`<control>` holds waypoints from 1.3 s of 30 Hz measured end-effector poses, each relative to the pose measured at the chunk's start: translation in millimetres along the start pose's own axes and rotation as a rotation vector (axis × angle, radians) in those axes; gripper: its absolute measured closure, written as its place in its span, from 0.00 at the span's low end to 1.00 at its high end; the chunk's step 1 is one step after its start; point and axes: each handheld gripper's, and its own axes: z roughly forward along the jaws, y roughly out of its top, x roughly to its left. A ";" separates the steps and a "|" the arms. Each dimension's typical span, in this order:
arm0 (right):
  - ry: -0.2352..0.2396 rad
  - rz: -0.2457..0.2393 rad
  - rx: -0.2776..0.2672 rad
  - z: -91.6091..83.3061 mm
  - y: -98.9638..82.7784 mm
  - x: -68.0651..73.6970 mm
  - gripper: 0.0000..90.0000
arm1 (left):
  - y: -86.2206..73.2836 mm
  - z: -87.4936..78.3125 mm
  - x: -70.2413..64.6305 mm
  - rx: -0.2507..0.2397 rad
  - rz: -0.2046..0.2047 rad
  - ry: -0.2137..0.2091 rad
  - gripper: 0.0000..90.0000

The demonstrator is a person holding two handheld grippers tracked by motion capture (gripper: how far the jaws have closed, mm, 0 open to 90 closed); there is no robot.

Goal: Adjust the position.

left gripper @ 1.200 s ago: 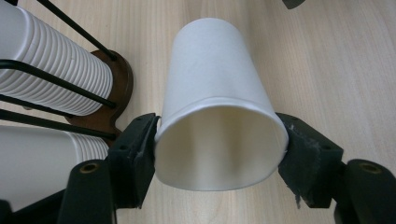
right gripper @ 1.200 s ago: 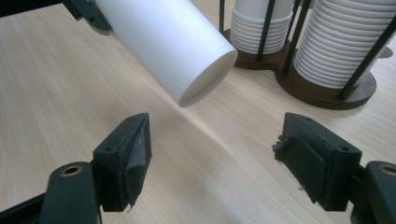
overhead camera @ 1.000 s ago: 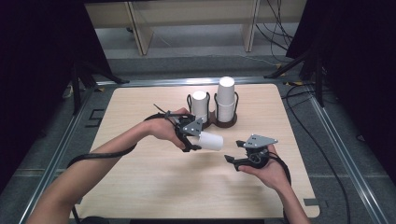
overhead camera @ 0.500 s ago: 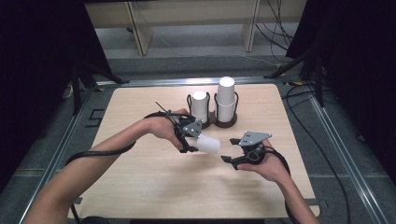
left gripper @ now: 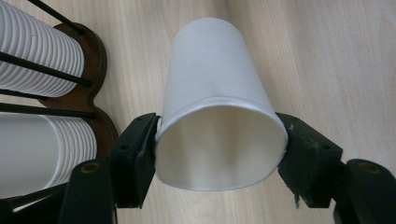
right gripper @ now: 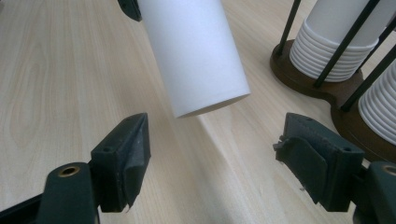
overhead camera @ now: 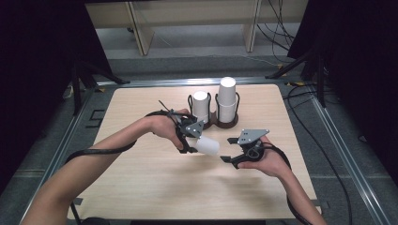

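Note:
A white paper cup (overhead camera: 207, 146) hangs on its side above the table, with my left gripper (overhead camera: 191, 142) shut on it. In the left gripper view both pads squeeze the cup (left gripper: 215, 93) at its open rim, which bulges into an oval. The cup's closed base points at my right gripper (overhead camera: 228, 150). That gripper is open, its jaws standing wide just short of the base. In the right gripper view the cup (right gripper: 196, 56) hangs ahead of my right gripper (right gripper: 215, 158), and nothing is between the pads.
A dark wooden cup holder (overhead camera: 220, 123) with black rods stands at the table's far middle. It carries a short stack of white cups (overhead camera: 202, 105) and a taller stack (overhead camera: 227, 98). Cables trail from both grippers. Dark curtains flank the table.
My right gripper has crept left, closer to the cup's base. The left gripper and its cup have stayed in place.

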 end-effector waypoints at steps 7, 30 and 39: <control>0.021 -0.034 0.002 3.6 5.5 -0.6 0.28 | 1.4 -1.5 0.0 0.029 -0.008 -0.007 0.37; 0.020 -0.096 0.017 15.7 26.0 4.2 0.27 | 8.2 -1.5 -1.0 0.113 0.017 -0.035 0.37; 0.036 -0.119 0.017 24.4 35.5 6.4 0.27 | 8.6 -0.7 -2.0 0.137 0.028 -0.044 0.37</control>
